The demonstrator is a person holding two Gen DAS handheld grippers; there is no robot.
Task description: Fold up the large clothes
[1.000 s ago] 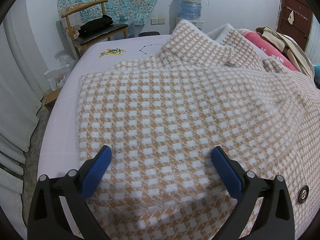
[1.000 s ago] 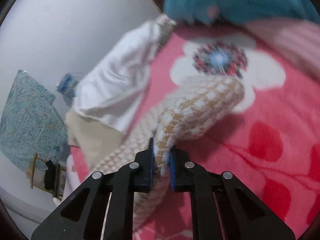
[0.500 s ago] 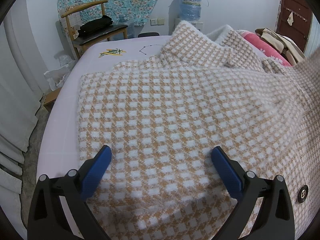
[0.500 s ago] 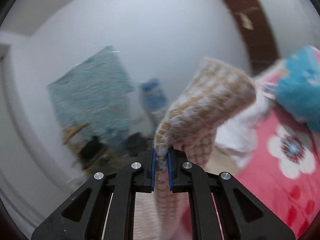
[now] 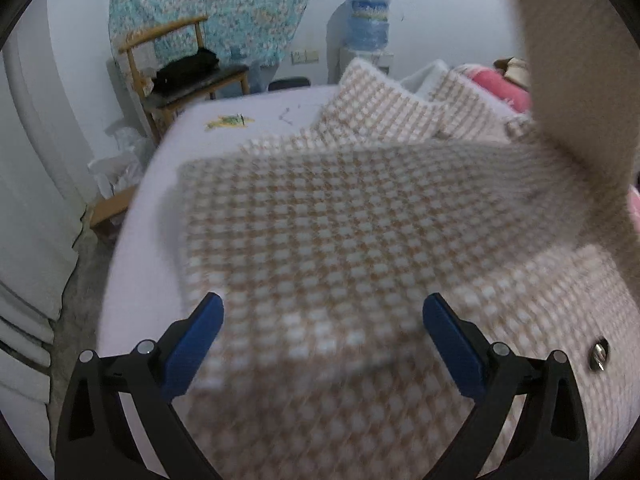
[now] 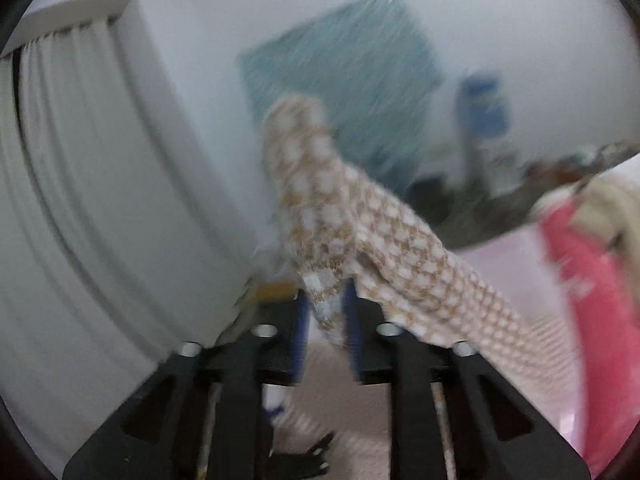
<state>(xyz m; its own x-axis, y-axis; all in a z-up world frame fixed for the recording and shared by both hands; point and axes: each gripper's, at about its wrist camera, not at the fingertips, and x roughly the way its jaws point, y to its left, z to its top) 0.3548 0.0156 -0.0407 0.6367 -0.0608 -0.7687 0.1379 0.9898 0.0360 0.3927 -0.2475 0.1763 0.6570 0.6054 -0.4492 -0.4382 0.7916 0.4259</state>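
Note:
A large tan-and-white checked garment (image 5: pixel 340 220) lies spread on the pale bed (image 5: pixel 132 264), with a dark button (image 5: pixel 599 354) near its right edge. My left gripper (image 5: pixel 322 314) hovers open just above its near part, with nothing between the blue fingers. One sleeve (image 5: pixel 580 80) is lifted high at the right of the left wrist view. In the blurred right wrist view that sleeve (image 6: pixel 320 208) stands up between the pads of my right gripper (image 6: pixel 326 316). Its jaws are opening, and the cloth sits loosely between them.
A wooden chair (image 5: pixel 176 72) with a dark bundle stands beyond the bed's far left corner, beside a water bottle (image 5: pixel 368 20) and a hanging teal cloth (image 5: pixel 216 4). A pink blanket (image 6: pixel 592 280) lies at the right. The bed's left edge drops to the floor by white curtains (image 6: pixel 80 180).
The right gripper swung up and across from the pink blanket with the sleeve, and its pads have parted. The sleeve now rises into the left wrist view. The left gripper lifted slightly.

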